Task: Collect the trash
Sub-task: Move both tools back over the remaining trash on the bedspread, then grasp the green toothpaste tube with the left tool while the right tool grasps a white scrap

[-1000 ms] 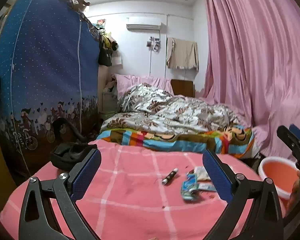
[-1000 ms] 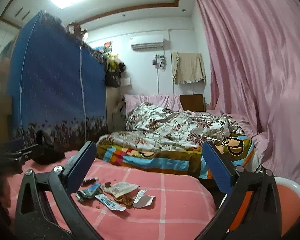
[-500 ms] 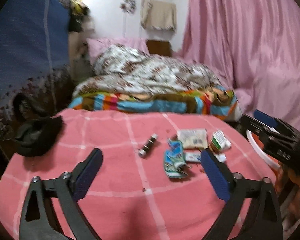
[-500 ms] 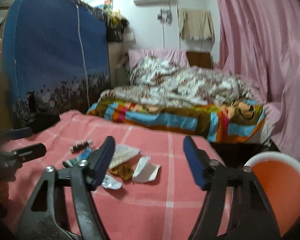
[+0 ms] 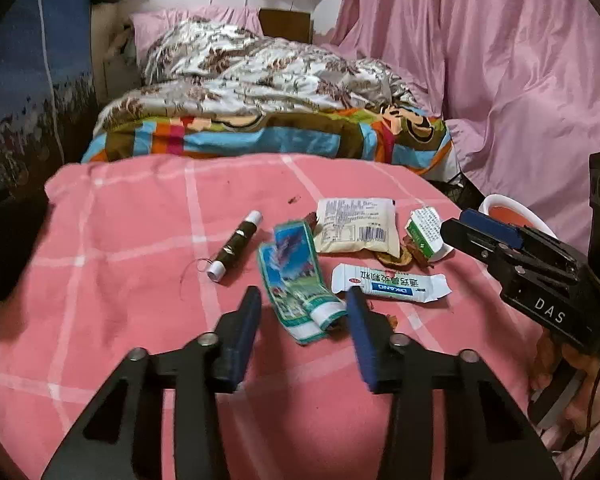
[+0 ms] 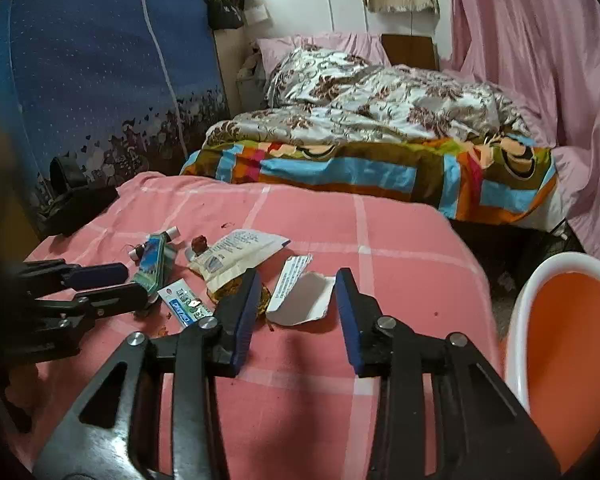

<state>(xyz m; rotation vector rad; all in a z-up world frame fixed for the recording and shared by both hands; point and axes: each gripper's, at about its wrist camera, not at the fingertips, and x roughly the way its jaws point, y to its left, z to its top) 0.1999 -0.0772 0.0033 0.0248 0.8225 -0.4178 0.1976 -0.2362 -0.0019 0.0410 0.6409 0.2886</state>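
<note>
1. Pink checked cloth covers the surface (image 5: 112, 240) where your trash lies.
2. Your left gripper (image 5: 302, 304) has its jaws apart, straddling the crumpled green-and-blue wrapper (image 5: 294, 276).
3. Your right gripper (image 6: 296, 284) is likewise parted around the torn white packet (image 6: 300, 298).
4. Orange bin (image 6: 560, 340) sits just right of the surface.

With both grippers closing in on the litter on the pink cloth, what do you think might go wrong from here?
1. The left gripper straddles the flattened tube, but the white wrapper lies right beside one finger and may get pinched too.
2. The right gripper brackets thin torn paper lying flat; its fingers could slip over it or snag the cloth.
3. Small crumbs may be left behind.
</note>
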